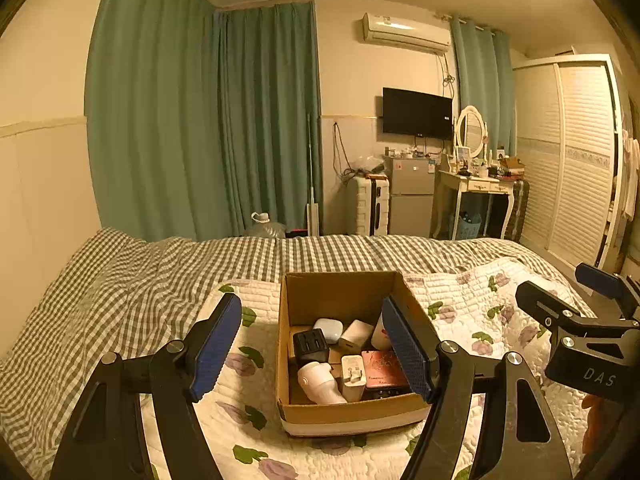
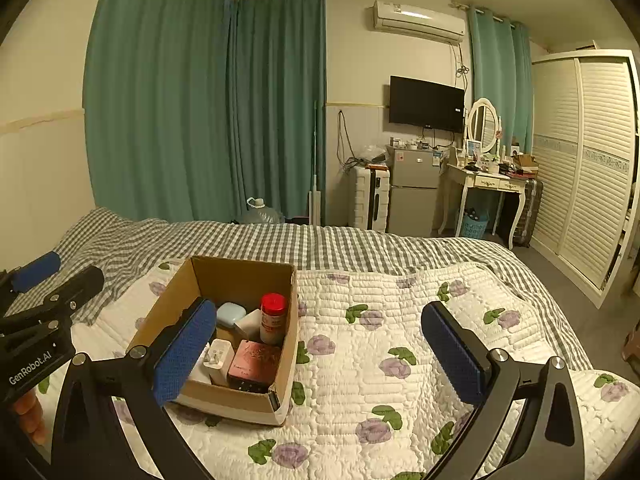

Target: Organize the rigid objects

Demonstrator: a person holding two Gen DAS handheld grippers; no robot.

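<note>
Your box of small rigid items sits on the quilted bed.
Left wrist view: your left gripper (image 1: 312,348) spreads its fingers wide, empty, around the cardboard box (image 1: 344,408). Right wrist view: your right gripper (image 2: 320,356) is wide, empty; the box lies left, holding a red-capped bottle (image 2: 273,319).

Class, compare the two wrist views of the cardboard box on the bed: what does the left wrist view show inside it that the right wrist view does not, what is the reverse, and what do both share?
Only the left wrist view shows the black adapter and the white rounded device lying at the box's near left.

Only the right wrist view shows the red-capped bottle clearly, standing upright against the right wall.

Both show the cardboard box on the floral quilt, the white plug charger, the pink case and the pale earbud case. Both grippers, left and right, are open.
</note>
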